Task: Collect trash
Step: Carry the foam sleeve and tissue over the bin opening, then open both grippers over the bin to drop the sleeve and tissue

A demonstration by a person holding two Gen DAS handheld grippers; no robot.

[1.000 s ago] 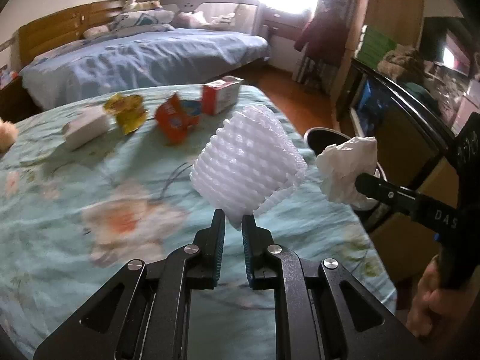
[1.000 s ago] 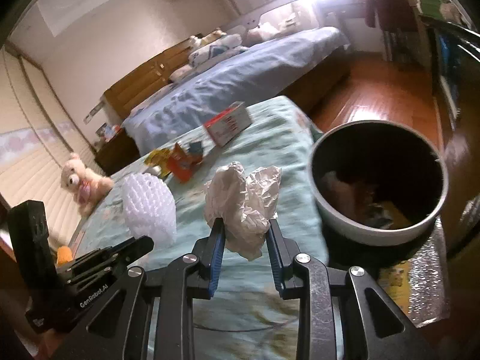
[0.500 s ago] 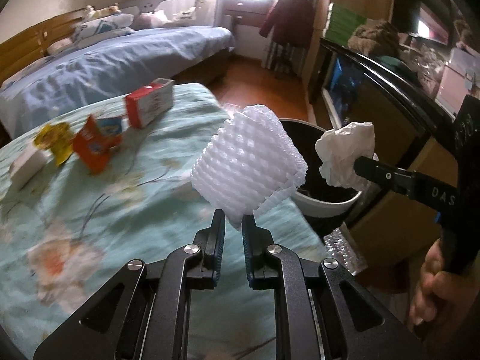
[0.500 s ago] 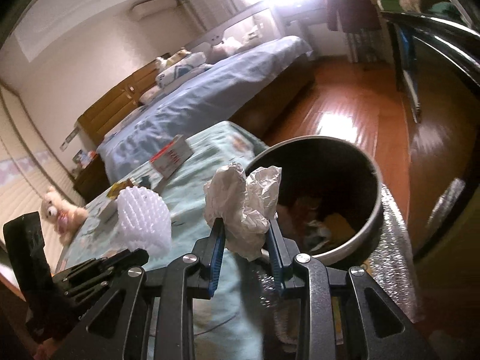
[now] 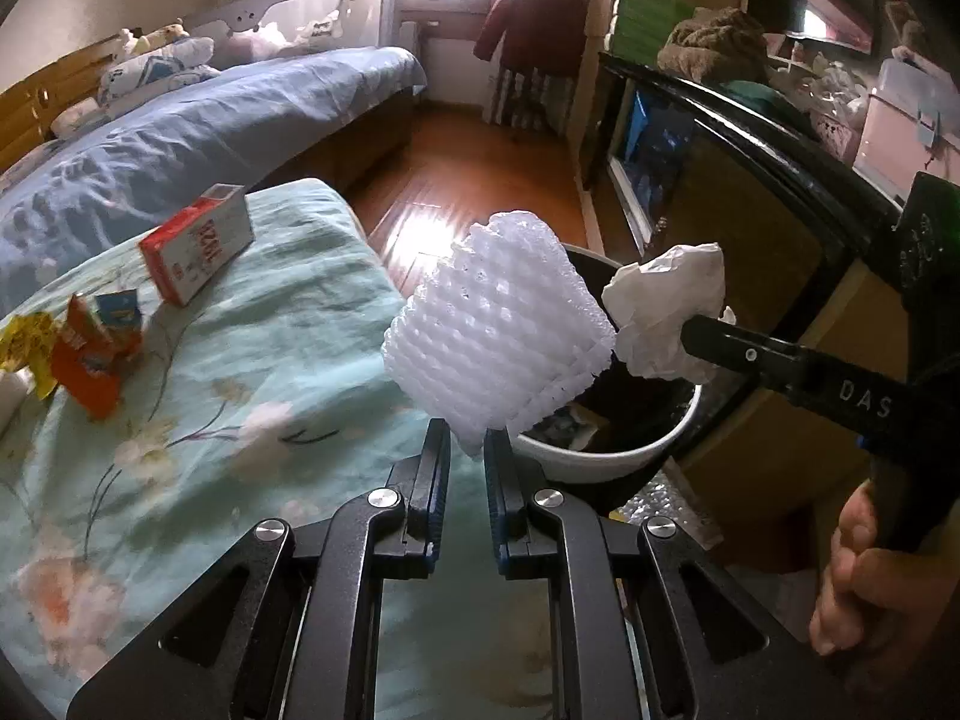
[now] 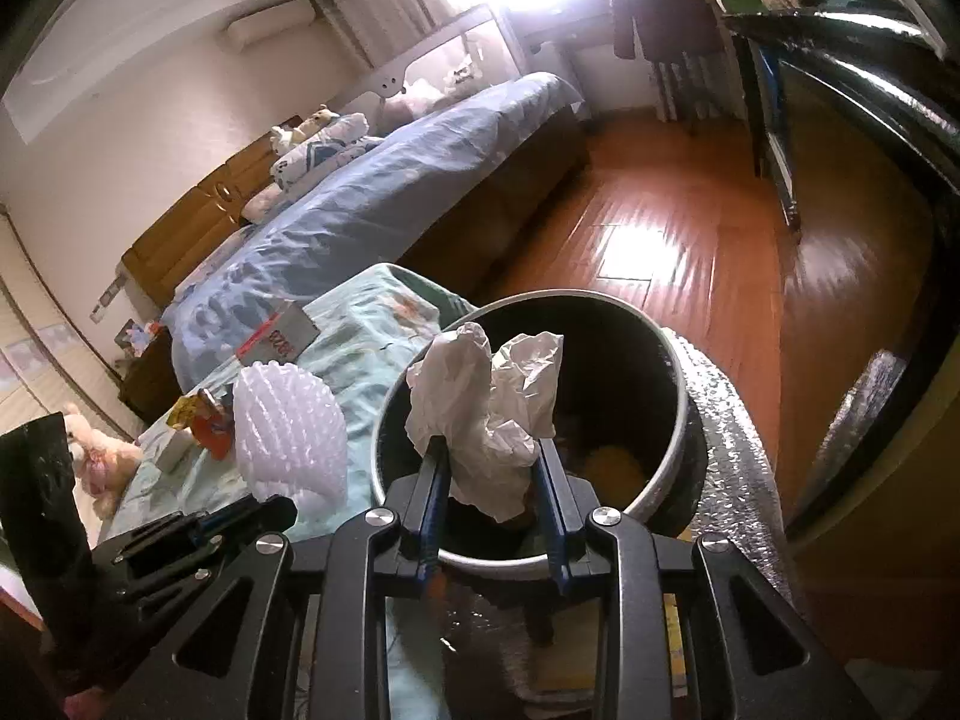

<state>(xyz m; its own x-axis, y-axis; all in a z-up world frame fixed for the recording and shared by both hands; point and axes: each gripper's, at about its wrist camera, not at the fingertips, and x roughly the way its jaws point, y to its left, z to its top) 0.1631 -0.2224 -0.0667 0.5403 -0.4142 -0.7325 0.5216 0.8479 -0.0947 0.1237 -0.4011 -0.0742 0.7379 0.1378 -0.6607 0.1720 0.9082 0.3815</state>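
Both tools now being held nearer bin (image 6: 672,372). Paper ball (image 6: 486,414) being pinched in right tool (image 6: 492,516) over bin mouth. Foam net (image 5: 498,330) being squeezed at bottom edge by left tool (image 5: 467,474), beside bin. Both likely light, soft, squashy.

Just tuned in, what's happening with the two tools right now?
It's trash pickup off a bed. The left tool is shut on a white foam net, held up at the bed's edge beside the bin. The right tool is shut on a crumpled tissue, held over the open bin, which already has some scraps inside. Nothing has been dropped yet. A red-and-white box and some wrappers are still lying on the bedspread.
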